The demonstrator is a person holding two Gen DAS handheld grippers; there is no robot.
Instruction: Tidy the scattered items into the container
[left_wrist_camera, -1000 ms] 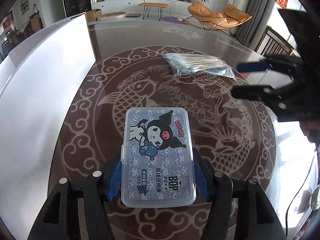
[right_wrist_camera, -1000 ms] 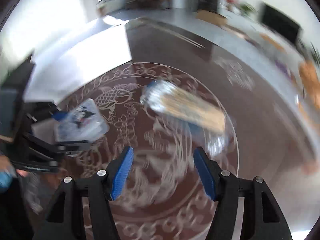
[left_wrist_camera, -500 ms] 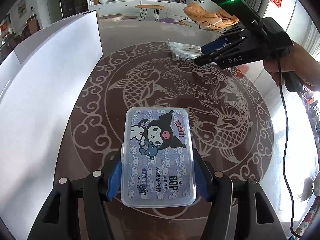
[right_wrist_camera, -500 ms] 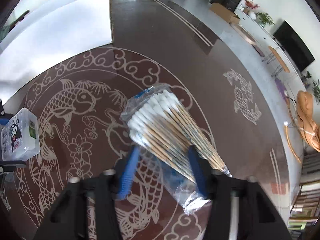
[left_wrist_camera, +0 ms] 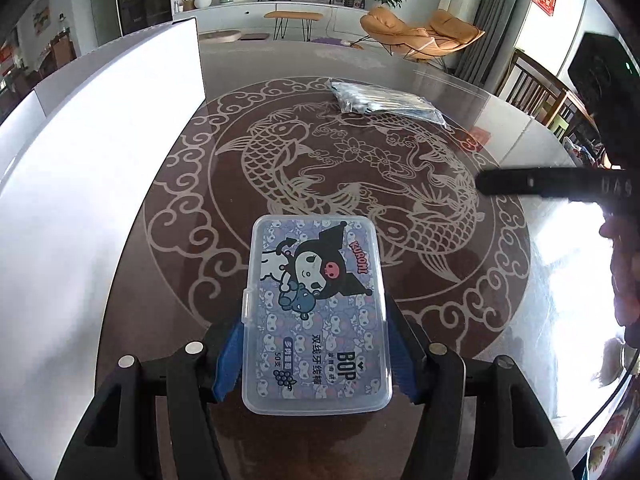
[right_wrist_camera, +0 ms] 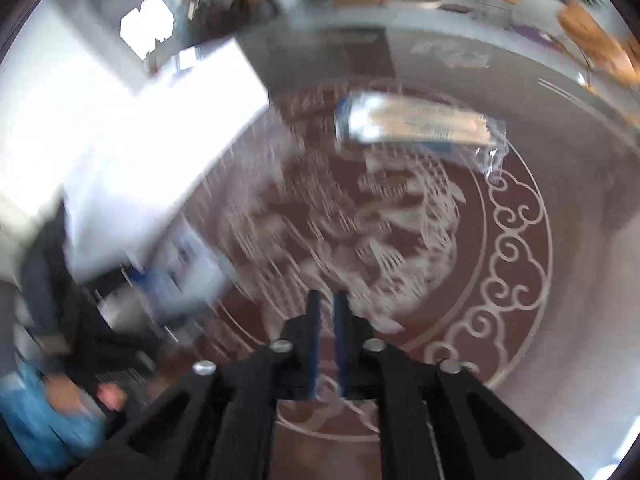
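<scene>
Plastic: one floss box [left_wrist_camera: 316, 312], one swab bag [left_wrist_camera: 384, 98], two tongs.

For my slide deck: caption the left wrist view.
Left gripper clamps a clear plastic cartoon-printed box above the koi-patterned table; bagged cotton swabs lie beyond.

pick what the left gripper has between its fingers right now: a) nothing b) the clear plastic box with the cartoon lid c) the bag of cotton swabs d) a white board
b: the left gripper has its blue pads on both sides of the clear plastic box, while the bag of cotton swabs lies apart, further off on the table.
</scene>
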